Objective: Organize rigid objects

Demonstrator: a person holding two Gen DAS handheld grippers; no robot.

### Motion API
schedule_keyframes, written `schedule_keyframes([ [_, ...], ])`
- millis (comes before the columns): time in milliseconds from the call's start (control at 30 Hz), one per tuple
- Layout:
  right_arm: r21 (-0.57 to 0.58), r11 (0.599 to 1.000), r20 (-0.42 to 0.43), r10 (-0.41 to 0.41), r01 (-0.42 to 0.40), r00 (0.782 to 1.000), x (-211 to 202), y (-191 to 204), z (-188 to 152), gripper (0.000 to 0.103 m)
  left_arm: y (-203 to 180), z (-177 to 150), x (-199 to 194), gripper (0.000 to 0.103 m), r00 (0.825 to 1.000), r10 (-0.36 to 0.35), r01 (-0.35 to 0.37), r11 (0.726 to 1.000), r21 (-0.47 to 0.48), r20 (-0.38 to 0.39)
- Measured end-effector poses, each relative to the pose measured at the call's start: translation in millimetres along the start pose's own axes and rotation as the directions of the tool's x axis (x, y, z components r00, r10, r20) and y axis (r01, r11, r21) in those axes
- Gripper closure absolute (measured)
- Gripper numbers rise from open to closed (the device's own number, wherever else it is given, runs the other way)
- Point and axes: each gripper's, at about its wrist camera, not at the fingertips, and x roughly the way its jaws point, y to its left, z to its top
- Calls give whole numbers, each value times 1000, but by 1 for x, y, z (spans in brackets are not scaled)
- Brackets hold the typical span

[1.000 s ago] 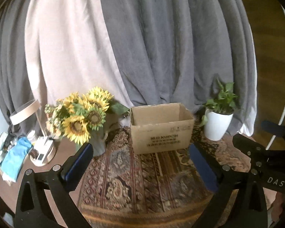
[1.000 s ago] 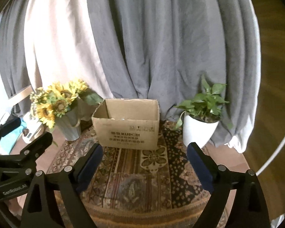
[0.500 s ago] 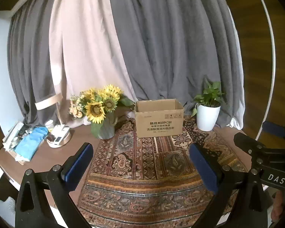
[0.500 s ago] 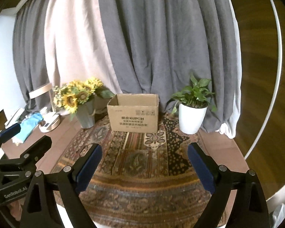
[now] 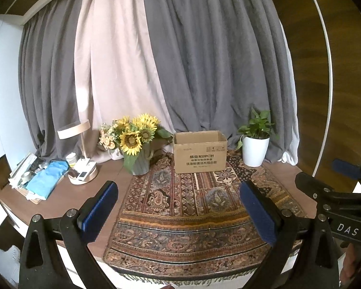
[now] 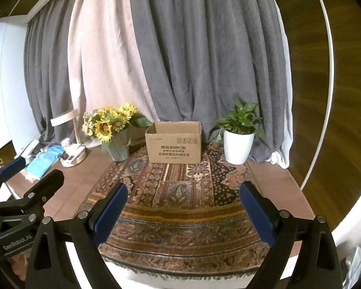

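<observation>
Two claws, left claw (image 5: 178,207) and right claw (image 6: 183,204), agape before one cardboard box (image 5: 199,151).

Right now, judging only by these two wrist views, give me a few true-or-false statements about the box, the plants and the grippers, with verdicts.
1. The box is open at the top. True.
2. The sunflowers stand right of the box. False: they stand left of it.
3. The left hand-held gripper grips the box. False: it is open and holds nothing.
4. The potted plant has a white pot. True.
5. The right hand-held gripper is open. True.
</observation>
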Motion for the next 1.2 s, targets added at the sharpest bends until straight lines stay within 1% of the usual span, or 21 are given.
schedule_keyframes([
  [367, 30, 999, 2, -23, 22, 1000, -29, 12, -15, 8, 10, -7, -20, 0, 999, -32, 32, 999, 12, -2],
  [733, 34, 999, 1, -38, 38, 999, -44, 15, -25, 8, 10, -10, -30, 0, 999, -40, 39, 999, 15, 8],
  [1200, 33, 999, 4, -38, 38, 999, -50, 17, -28, 8, 14, -12, -44, 0, 999, -40, 39, 999, 24, 23],
])
